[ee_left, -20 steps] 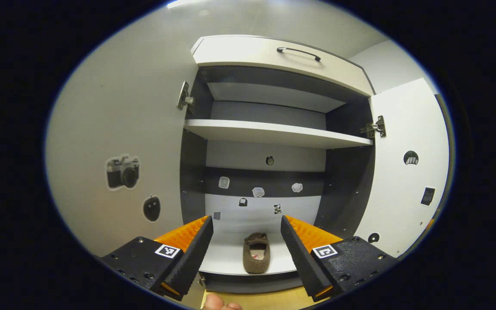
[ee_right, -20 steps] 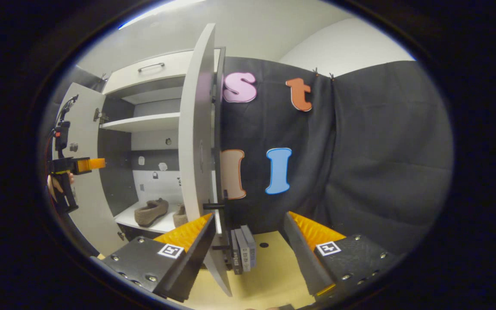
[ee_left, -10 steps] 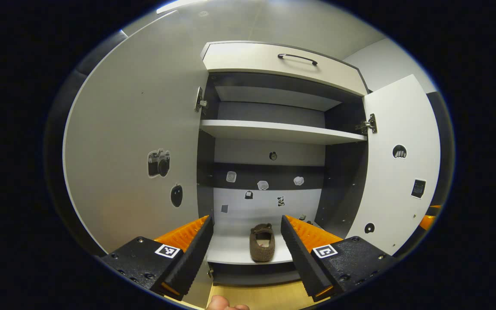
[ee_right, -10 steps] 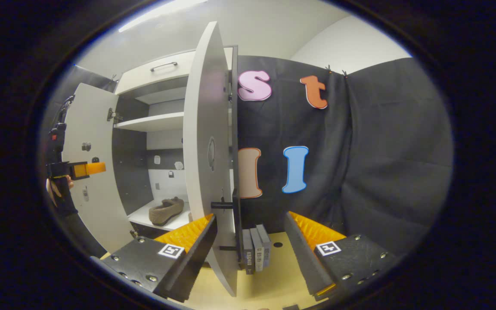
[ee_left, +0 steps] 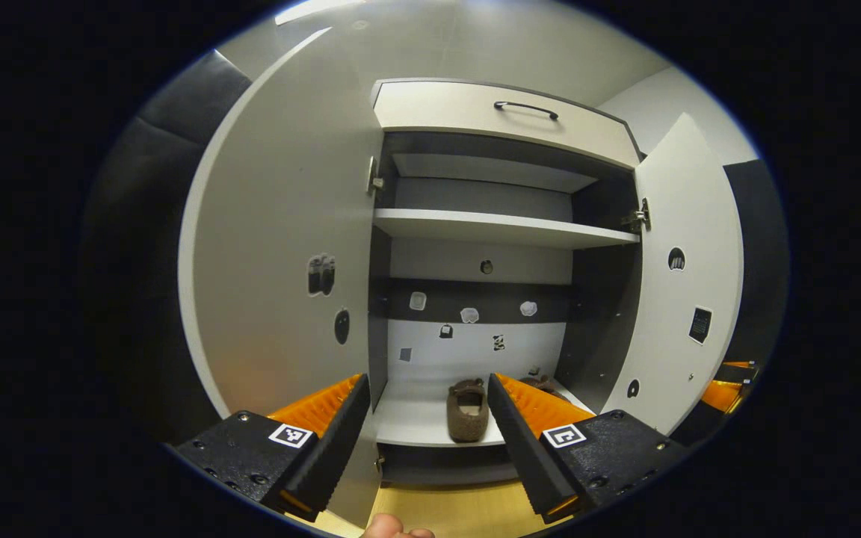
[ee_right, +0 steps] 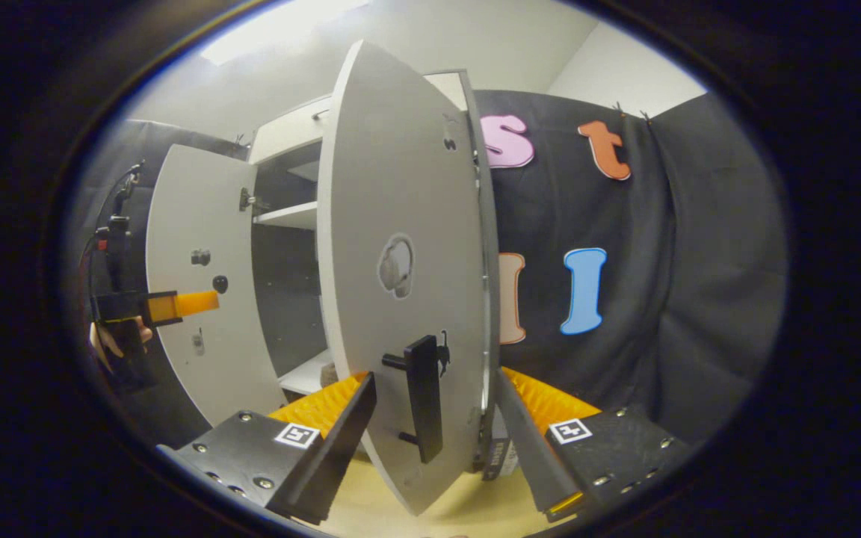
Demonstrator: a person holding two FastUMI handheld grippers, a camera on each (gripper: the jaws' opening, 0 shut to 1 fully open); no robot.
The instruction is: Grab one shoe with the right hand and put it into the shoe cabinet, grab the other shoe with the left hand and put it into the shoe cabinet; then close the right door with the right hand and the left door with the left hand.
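Both shoes are in the shoe cabinet (ee_left: 505, 119) now: one brown slipper (ee_left: 467, 410) sits on the bottom shelf (ee_left: 415, 418), the other shoe (ee_left: 544, 384) peeks out just right of it. The left gripper (ee_left: 426, 426) is spread wide, holding nothing, facing the opening. The right gripper (ee_right: 434, 430) is wide open too, fingers straddling the right door (ee_right: 400, 224) by its black handle (ee_right: 425, 396). The left door (ee_left: 281, 254) stands open.

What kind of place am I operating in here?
Probably a staged recording booth, not a home: a shoe cabinet with a shoe inside stands on a bare wooden floor, with black cloth draped behind it.
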